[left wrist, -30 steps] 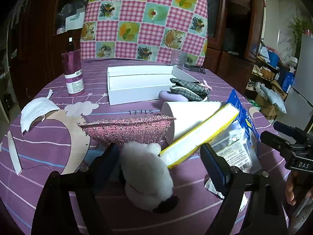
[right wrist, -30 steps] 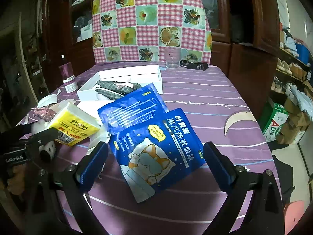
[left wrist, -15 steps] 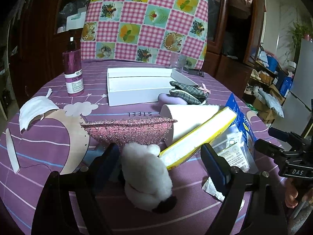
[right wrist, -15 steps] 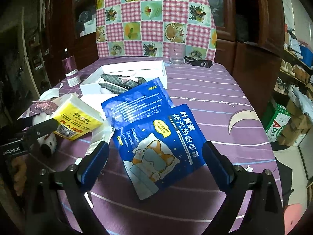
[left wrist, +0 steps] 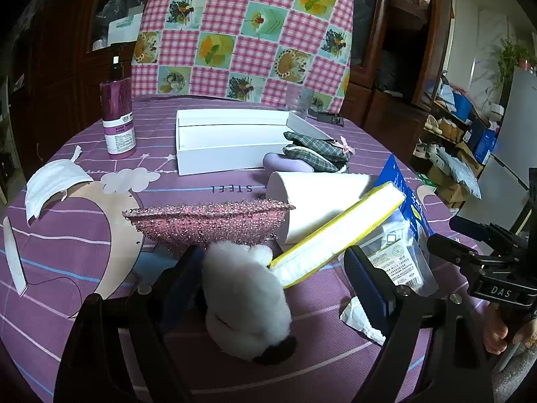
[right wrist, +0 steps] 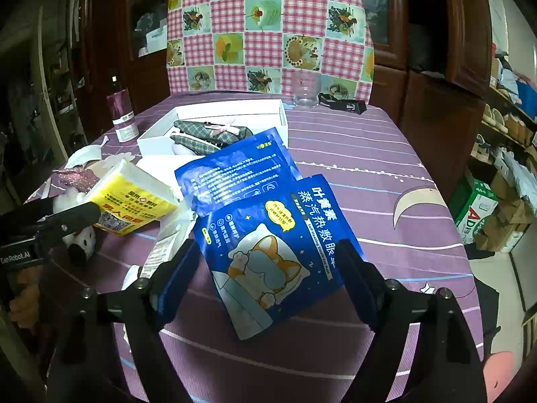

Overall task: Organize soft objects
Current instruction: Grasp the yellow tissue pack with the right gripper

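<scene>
While both claws hang low over the purple tablecloth (left wrist: pixel 208 181), neither has hold of anything.

Left wrist view: left gripper (left wrist: pixel 280 277) spread wide, blue pads either side of a white plush toy (left wrist: pixel 246 300). Toy lies on the cloth between the fingers, dark end toward the camera. Left finger sits just beside its flank; contact cannot be told. Right finger well apart from it. Just beyond the toy: a pink glittery pouch (left wrist: pixel 209 223), and a yellow tissue pack (left wrist: pixel 339 230) propped on a slant against a white paper roll (left wrist: pixel 322 196) lying on its side. A clear plastic packet (left wrist: pixel 396 262) lies right of the tissue pack. Farther back, a white box (left wrist: pixel 231 141), open, with plaid fabric pieces (left wrist: pixel 315 151) at its right end. A purple bottle (left wrist: pixel 117 119) stands upright left of the box; a white face mask (left wrist: pixel 53 181) lies near the cloth's left edge. Right gripper (left wrist: pixel 483 255) shows at the right border.

Right wrist view: right gripper (right wrist: pixel 268 275) also wide open, fingers straddling the lower part of a blue eye-mask packet (right wrist: pixel 275 248) flat on the cloth. Whether the pads touch it cannot be told. A second blue packet (right wrist: pixel 235 171) lies partly under it, toward the box. A clear glass (right wrist: pixel 305 89) stands at the far edge.
</scene>
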`<act>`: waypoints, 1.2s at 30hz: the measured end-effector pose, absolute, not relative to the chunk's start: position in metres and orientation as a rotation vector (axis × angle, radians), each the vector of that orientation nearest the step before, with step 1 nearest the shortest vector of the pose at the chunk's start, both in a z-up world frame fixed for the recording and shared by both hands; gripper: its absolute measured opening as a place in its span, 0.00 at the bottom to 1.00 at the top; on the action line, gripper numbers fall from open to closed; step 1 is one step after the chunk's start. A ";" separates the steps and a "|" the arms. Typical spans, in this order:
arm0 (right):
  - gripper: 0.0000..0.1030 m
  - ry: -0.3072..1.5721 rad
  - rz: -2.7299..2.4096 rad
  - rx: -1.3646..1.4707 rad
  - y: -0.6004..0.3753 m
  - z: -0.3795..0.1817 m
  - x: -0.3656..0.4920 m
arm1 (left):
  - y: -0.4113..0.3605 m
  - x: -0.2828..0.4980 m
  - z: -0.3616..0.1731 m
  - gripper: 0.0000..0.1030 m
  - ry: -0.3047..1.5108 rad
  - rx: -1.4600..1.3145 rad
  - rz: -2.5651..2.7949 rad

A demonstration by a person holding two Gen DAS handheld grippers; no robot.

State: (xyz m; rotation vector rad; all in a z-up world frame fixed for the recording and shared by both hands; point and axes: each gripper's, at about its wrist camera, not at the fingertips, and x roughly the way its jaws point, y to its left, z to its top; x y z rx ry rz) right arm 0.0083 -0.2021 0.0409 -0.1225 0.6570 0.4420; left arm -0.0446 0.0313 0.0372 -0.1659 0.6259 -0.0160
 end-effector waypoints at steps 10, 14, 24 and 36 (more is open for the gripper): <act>0.75 0.647 0.454 -0.122 -0.201 0.042 0.007 | 0.028 -0.045 0.036 0.83 0.631 -0.153 -0.031; 0.75 0.642 0.458 -0.124 -0.200 0.043 0.005 | 0.027 -0.045 0.037 0.83 0.629 -0.148 -0.036; 0.75 0.641 0.584 -0.037 -0.191 0.062 0.000 | 0.030 -0.043 0.035 0.80 0.643 -0.161 -0.032; 0.63 0.803 0.695 0.001 -0.131 0.074 0.027 | 0.037 -0.042 0.032 0.80 0.660 -0.182 -0.020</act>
